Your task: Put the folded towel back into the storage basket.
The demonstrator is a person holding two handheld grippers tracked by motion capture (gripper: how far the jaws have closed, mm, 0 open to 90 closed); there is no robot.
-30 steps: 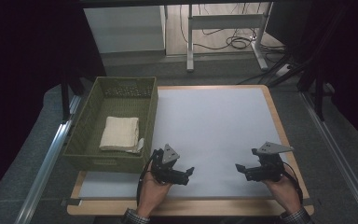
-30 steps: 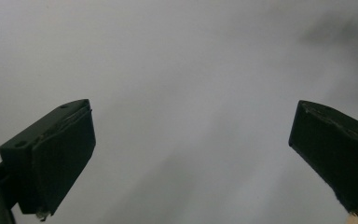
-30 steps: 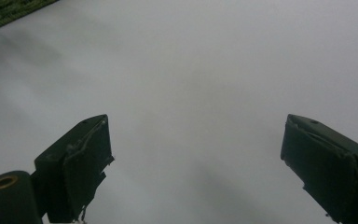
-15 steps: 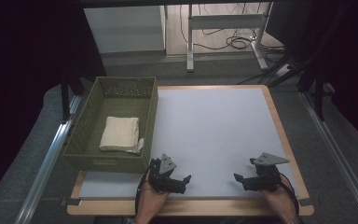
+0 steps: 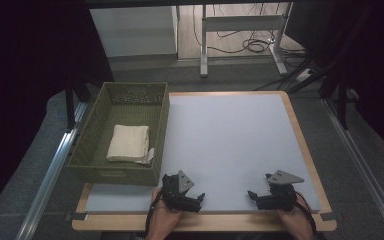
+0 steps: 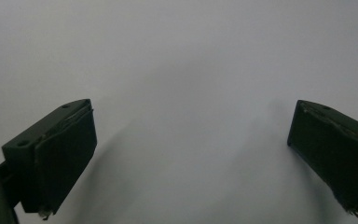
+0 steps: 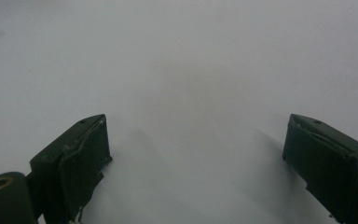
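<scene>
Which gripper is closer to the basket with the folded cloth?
The left gripper. It sits just past the near right corner of the green basket; the right gripper is far across the white table.

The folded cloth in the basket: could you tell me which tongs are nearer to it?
Left. The left tongs sit at the table's near edge just beyond the basket's near corner, close to the folded cloth; the right tongs are farther along that edge.

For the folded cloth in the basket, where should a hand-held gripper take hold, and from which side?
Probably the folded cloth's near right corner, where a loose flap sticks out. Come from above: the green woven basket walls block any sideways approach, and the cloth lies flat on its floor. The left hand-held gripper, jaws open, is nearer.
</scene>
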